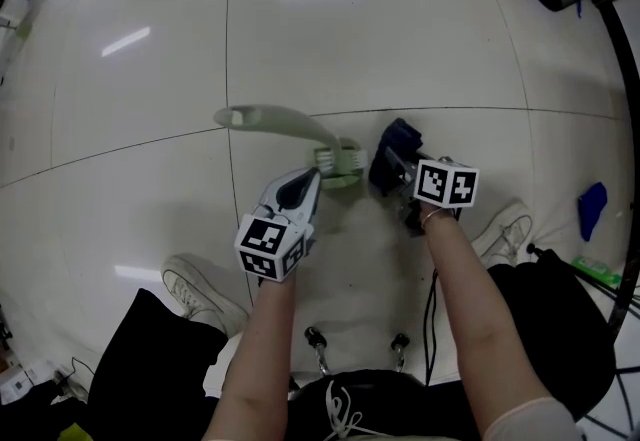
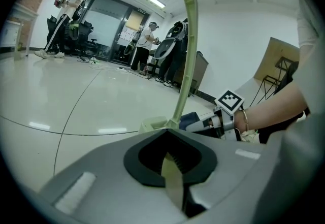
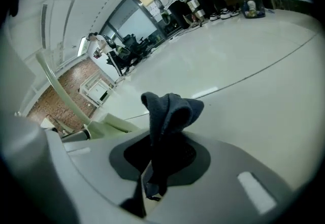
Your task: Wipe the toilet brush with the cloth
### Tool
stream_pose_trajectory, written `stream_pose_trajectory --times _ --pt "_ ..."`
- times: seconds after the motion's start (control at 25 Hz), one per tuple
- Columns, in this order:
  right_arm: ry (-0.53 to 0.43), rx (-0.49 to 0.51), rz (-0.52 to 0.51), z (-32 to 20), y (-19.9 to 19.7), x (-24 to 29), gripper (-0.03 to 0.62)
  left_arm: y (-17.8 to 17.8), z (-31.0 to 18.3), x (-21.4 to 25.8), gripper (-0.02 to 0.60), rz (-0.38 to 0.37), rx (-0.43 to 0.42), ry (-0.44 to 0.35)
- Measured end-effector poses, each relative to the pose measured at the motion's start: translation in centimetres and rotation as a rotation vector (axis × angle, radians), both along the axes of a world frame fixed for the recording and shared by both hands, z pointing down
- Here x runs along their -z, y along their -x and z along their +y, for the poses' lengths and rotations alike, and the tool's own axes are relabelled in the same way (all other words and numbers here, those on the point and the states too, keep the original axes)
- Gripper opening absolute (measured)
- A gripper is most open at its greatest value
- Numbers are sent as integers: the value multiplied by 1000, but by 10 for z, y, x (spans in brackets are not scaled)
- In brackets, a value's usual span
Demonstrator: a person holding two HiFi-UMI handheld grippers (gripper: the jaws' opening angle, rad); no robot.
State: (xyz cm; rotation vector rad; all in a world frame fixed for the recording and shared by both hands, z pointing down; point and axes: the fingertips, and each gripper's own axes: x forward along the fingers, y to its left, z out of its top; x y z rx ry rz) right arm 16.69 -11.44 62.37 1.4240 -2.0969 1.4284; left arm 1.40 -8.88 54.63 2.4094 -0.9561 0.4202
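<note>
Rising leftward from the left gripper (image 1: 318, 174), long toilet brush (image 1: 285, 118) handle.

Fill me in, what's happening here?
A person stands over a glossy floor with a tool in each hand. The left tool is shut on the wider end of a pale green toilet brush, whose handle points away from the person. The right tool is shut on a dark blue cloth, held right beside that end. Whether they touch isn't clear.
</note>
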Motion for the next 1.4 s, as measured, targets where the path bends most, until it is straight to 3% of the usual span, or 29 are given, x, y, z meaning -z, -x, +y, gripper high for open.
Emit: stream_pose_trajectory --times 0.12,0.28,0.72,0.96,1.08,1.16,1.28,1.4 --pt "-15 112 -79 -23 22 3 66 -1 -1 0 6 13 1 -9" --pt "18 178 -148 -35 38 -4 64 -3 -2 0 6 13 -12 -26" --pt "116 112 -328 12 40 -15 61 -1 -3 0 6 20 -6 -28" --pt "220 82 -470 47 40 -19 61 -1 -2 -2 6 25 -1 -24" --pt "248 28 -437 47 25 -22 61 -1 -5 -2 6 17 3 -18" --pt "226 -27 -339 31 7 -21 61 -4 -5 -3 6 10 3 -8" --pt "99 -31 -153 -9 -7 0 61 -12 0 -6 6 0 -18 10" --pt "-101 15 -124 -58 9 51 61 -15 3 -4 6 9 -17 11"
